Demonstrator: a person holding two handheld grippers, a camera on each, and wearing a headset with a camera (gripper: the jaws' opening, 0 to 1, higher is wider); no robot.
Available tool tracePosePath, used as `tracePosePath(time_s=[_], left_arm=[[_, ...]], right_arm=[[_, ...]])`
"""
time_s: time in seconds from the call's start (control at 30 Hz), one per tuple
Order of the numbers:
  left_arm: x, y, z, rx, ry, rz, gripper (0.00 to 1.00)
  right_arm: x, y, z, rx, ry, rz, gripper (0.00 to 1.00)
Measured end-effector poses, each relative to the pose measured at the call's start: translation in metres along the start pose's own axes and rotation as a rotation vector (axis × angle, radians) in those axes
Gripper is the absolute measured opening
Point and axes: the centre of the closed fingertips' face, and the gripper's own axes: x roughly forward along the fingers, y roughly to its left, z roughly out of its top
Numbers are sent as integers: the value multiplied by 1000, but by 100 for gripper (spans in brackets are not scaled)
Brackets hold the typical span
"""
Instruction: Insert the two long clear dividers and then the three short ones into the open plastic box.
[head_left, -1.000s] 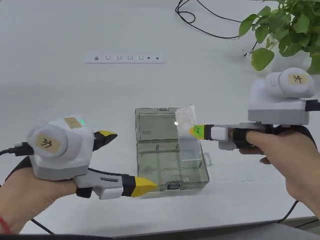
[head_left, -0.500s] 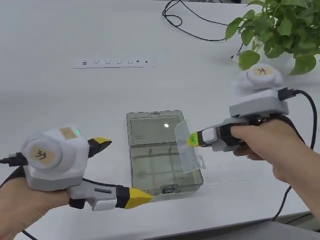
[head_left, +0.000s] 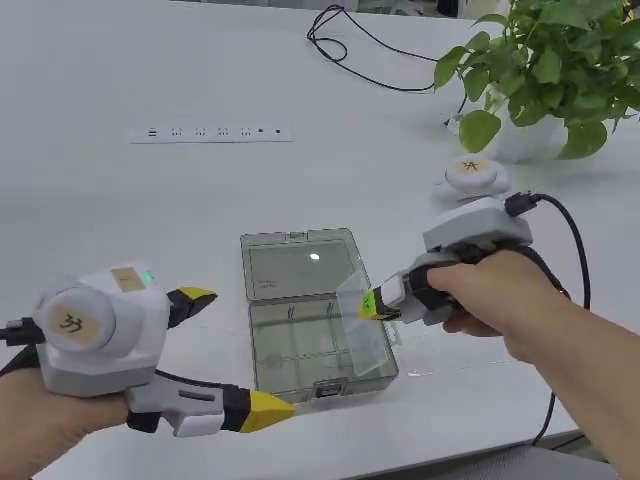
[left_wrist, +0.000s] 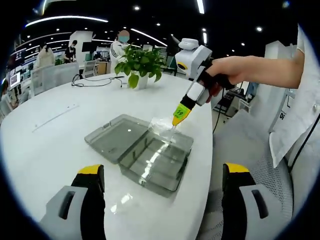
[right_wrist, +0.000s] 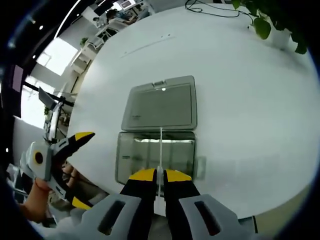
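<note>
A round cap on the left gripper carried a handwritten mark, too smudged to read; a green sticker on the right gripper bore dark figures that could not be made out either.

The right gripper view showed the clear divider edge-on, a thin line rising from between the closed yellow fingers and crossing the tray of the open plastic box; the head view showed the same divider as a tilted pane over the tray's right side, low in it, though whether it touched the floor could not be told. The left gripper view showed that gripper's own fingers spread wide apart with nothing between them, the box lying ahead on the white tabletop.

The lid lay flat behind the tray. The left hand held its gripper low, near the box's front left corner, pointing right; the right hand reached in from the right, angled down and leftward.

A power strip and a potted plant stood farther back.
</note>
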Motion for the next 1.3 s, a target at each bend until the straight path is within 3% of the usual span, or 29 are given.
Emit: tracePosePath(time_s=[0.37,0.53,0.83,1.3], left_arm=[[3,4,1,-10,-15,-6,100],[3,5,1,-20,-20,-3,99],[5,3,0,-28,-19,-7,99],[5,2,-2,-42,-22,-9,98]], right_arm=[[9,-5,1,23,5,-28,7],[8,-4,4,28,-18,-29,7],[10,-2,-4,11,-8,-57,7],[17,-8,-3,32,-10,-58,7]])
